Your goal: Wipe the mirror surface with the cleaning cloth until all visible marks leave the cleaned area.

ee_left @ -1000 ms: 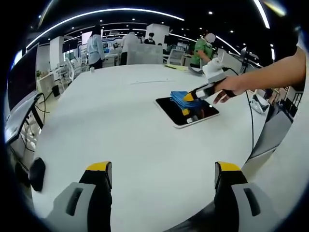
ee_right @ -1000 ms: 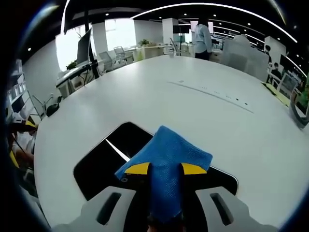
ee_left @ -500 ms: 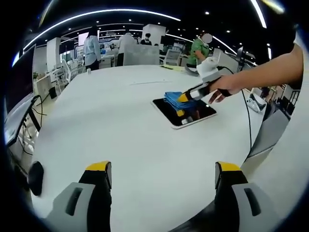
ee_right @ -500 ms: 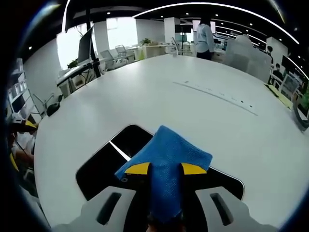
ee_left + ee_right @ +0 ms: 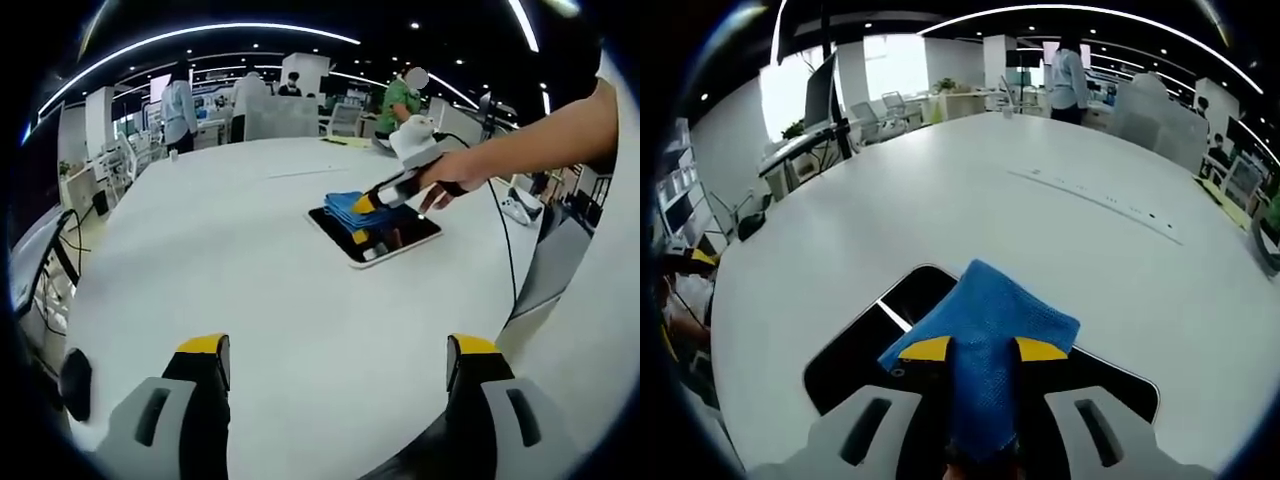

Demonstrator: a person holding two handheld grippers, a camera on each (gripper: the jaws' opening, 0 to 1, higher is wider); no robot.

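White and broad, the table (image 5: 250,300) carries a dark mirror (image 5: 385,243) well out from the left gripper (image 5: 335,365), whose jaws stand wide apart over bare tabletop. The right gripper (image 5: 983,348) clamps a blue cleaning cloth (image 5: 985,325), pressing it on the mirror (image 5: 855,355).

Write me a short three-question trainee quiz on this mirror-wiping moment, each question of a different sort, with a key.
1. True or false: the right gripper is shut on the blue cloth.
2. Multiple choice: where is the mirror? A) flat on the white table; B) leaning on a wall; C) held in the left gripper.
3. Fill in: the left gripper's jaws stand ____ with nothing between them.

Key: 1 true. 2 A: the dark mirror lies flat, with the cloth over part of it. 3 open: they hang above bare table, apart from the mirror.
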